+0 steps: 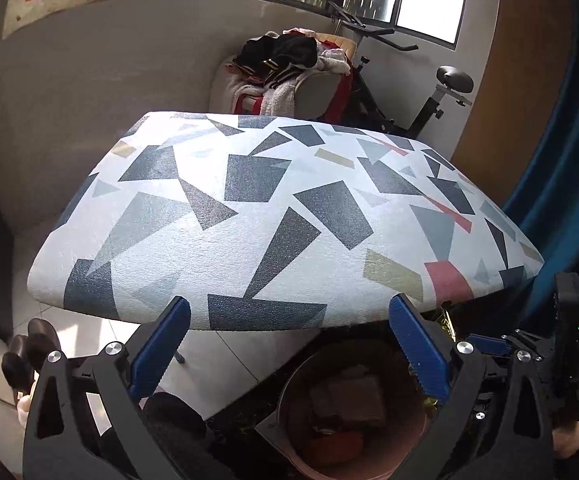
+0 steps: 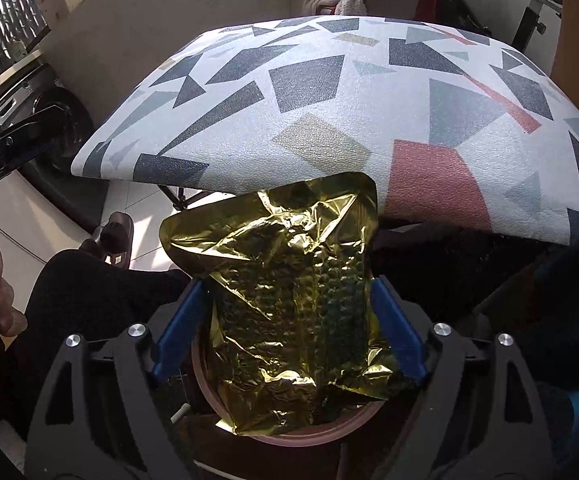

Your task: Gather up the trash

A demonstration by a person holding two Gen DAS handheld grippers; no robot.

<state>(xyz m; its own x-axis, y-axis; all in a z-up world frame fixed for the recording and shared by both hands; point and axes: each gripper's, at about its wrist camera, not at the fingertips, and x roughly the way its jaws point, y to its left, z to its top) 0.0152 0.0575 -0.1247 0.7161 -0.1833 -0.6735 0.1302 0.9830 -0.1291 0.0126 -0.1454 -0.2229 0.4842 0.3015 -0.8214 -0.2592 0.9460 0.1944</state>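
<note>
A: Starting at the left of the left wrist view, what is bounding the space?

B: The table point(image 1: 273, 216) in its patterned cloth is filling the middle, its near edge curving from eight o'clock round to four o'clock. Pale floor tiles point(image 1: 225, 360) are showing under that edge at seven o'clock, beside a thin table leg point(image 1: 180, 356). At twelve o'clock a chair heaped with clothes point(image 1: 289, 68) is standing behind the far edge, and an exercise bike point(image 1: 421, 92) is standing at one o'clock.

A: And the left gripper?

B: The left gripper point(image 1: 289, 344) is hanging with its blue fingers point(image 1: 157, 352) spread wide and nothing between them. A round brown bin point(image 1: 349, 412) is sitting below at five o'clock, with dark scraps lying inside.

A: Now the right wrist view.

B: The table edge is arching from nine o'clock to three o'clock. A dark-clothed knee point(image 2: 101, 280) is crowding eight o'clock, with open tile showing just past it. The bin rim point(image 2: 289, 438) is sitting at six o'clock.

A: Where is the trash?

B: The crumpled gold foil wrapper point(image 2: 289, 292) is lying across the bin mouth, its top corner overlapping the table edge at twelve o'clock. The right gripper point(image 2: 289, 332) is standing with its jaws spread; the wrapper is sitting between the blue fingers point(image 2: 177, 332). Whether its edges are brushing them I cannot tell, but they are not pinching it.
</note>
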